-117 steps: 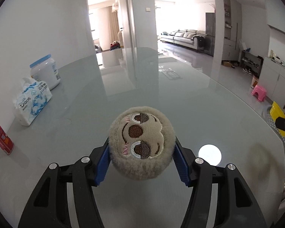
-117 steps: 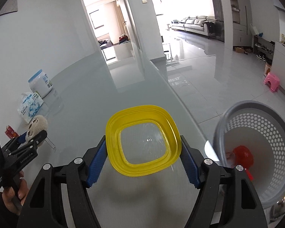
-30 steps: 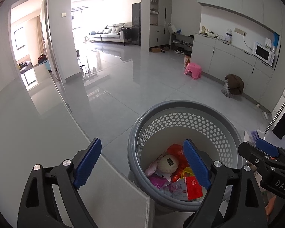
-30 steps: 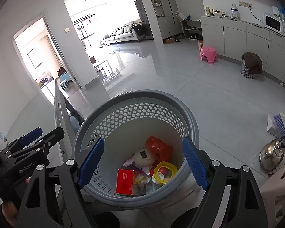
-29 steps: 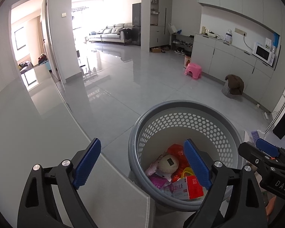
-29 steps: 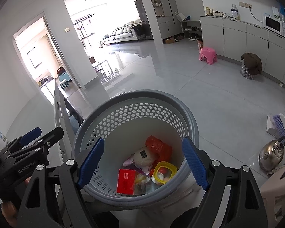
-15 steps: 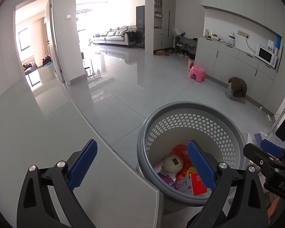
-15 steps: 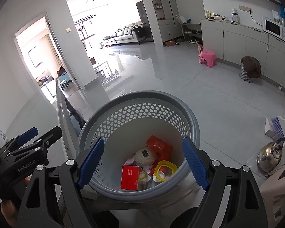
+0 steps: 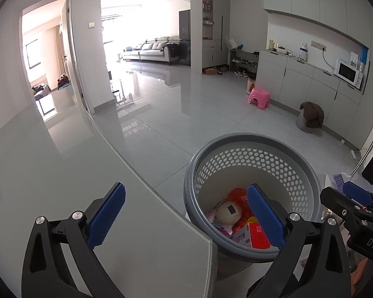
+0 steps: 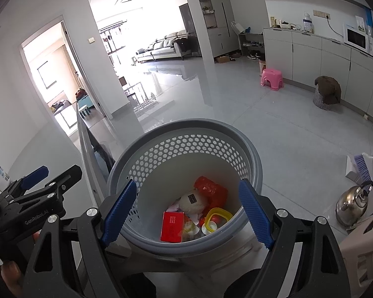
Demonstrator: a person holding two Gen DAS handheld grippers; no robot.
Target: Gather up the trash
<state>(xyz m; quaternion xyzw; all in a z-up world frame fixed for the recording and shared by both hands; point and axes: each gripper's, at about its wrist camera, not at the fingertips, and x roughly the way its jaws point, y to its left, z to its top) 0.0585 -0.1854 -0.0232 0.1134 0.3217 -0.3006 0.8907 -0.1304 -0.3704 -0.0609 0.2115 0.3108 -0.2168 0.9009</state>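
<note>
A grey perforated basket [image 9: 251,146] stands on the floor beside the glass table's corner [image 9: 149,236]; it also shows in the right wrist view [image 10: 186,129]. Inside lie the plush sloth toy [image 10: 192,201], the yellow lid [image 10: 217,215], a red box [image 10: 172,226] and red wrapping [image 10: 209,188]. My left gripper [image 9: 186,217] is open and empty, above the table corner and the basket's near rim. My right gripper [image 10: 186,213] is open and empty, directly over the basket. The toy [image 9: 227,212] and box [image 9: 258,236] show in the left wrist view too.
A metal kettle [image 10: 351,207] and a brush [image 10: 363,166] sit on the floor to the right of the basket. A pink stool [image 9: 258,98] and a covered small bin [image 9: 309,116] stand by the cabinets. The other gripper shows at each view's edge.
Since 3.9 s ago both grippers let go of the sloth toy and yellow lid, which now lie in the basket. In the last second the left gripper has pulled back toward the table.
</note>
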